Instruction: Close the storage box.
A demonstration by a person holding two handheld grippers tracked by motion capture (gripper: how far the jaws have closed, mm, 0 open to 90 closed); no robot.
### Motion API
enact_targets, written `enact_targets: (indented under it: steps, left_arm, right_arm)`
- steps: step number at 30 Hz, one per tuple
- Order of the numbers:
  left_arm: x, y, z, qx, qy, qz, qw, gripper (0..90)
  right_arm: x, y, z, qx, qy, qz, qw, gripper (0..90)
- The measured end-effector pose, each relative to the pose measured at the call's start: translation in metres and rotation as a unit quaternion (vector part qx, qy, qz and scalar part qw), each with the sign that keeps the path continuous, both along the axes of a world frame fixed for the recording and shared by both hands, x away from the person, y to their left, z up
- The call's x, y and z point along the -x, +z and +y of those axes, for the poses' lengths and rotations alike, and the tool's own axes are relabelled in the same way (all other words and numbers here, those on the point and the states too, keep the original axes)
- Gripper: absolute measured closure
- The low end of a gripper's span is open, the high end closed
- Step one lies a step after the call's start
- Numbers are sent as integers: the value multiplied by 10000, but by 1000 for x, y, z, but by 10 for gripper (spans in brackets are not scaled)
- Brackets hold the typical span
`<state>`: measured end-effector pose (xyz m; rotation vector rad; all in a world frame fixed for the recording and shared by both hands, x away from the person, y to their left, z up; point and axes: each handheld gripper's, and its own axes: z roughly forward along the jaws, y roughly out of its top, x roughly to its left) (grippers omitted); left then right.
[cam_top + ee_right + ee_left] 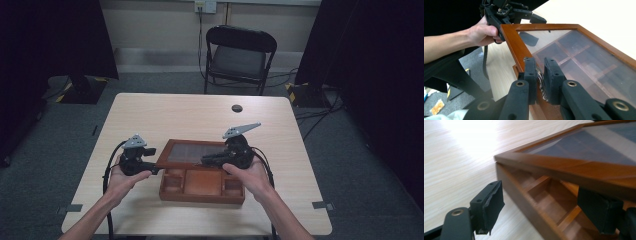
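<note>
On pale woodgrain table (200, 112), glass-lidded wooden box (200, 186)

Left claw (153, 169) held in left hand (125, 177), forearm entering from below, jaws pointing toward right claw. Jaws stand apart, one pad (495, 203) on each side of lid corner, not pressing. Right claw (207, 160) gripped by right hand (247, 176), jaws aimed toward left claw, nearly together, pinching small metal clasp on lid's front edge.
</note>
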<state>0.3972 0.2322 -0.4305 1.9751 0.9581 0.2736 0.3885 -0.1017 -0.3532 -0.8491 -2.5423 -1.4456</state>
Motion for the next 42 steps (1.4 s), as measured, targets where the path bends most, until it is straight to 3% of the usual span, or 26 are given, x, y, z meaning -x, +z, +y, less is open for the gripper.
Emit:
enact_targets:
  steps: [10,17,26,34,35,38,42]
  left_arm:
    - [-10,-6,17,-195,254,104,9994,217]
    - [-14,-5,31,-65,551,116,9984,220]
    - [-13,-3,28,-105,465,54,9988,220]
    - [-12,-2,28,-74,464,75,9989,220]
    - [-13,-2,28,-100,466,85,9988,220]
    - [-12,-3,27,-86,465,90,9988,220]
    - [-13,-3,26,-87,433,95,9990,220]
  right_arm:
    - [4,-6,-1,57,47,-34,10000,816]
    - [9,-12,0,152,102,13,9998,815]
    - [16,-31,1,236,187,79,9995,812]
    - [22,-50,5,461,251,175,9985,809]
    - [22,-54,5,459,168,235,9985,900]
    - [19,-53,-1,287,45,298,9991,900]
    - [18,-54,-11,268,-139,255,9992,900]
